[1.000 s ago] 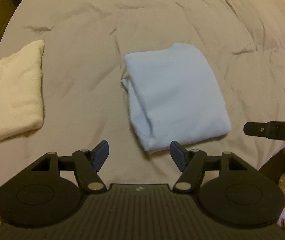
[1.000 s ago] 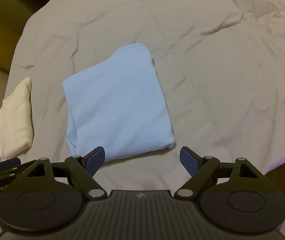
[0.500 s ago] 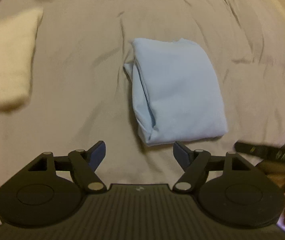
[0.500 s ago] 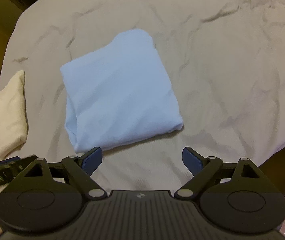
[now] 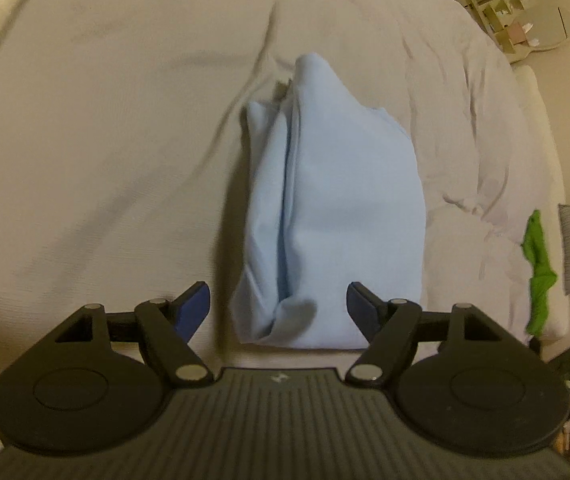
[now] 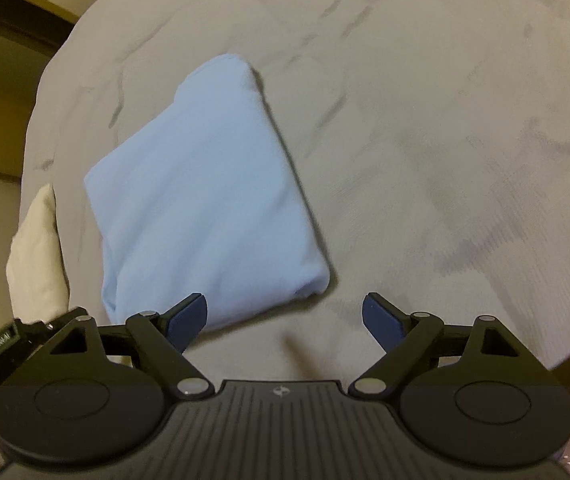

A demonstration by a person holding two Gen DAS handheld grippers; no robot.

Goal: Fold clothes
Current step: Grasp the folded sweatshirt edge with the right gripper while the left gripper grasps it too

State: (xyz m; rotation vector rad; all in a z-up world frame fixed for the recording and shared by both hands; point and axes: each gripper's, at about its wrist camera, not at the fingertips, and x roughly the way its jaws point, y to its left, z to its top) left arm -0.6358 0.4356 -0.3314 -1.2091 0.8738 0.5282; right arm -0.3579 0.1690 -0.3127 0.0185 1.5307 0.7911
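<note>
1. Left wrist view: my left fingers [image 5: 277,307] stood apart and empty, straddling the near end of the folded pale-blue cotton garment [image 5: 337,216] on the wrinkled grey bed cover [image 5: 105,140]; I judged this set up a pinch on its layered left edge. A bright green cloth [image 5: 539,264] lay well apart at the bed's right edge.

2. Right wrist view: my right fingers [image 6: 285,318] were spread wide, holding nothing, just beside the garment's near right corner [image 6: 313,280]. Open cover lay rightward; a folded cream towel [image 6: 39,256] bounded the left.
</note>
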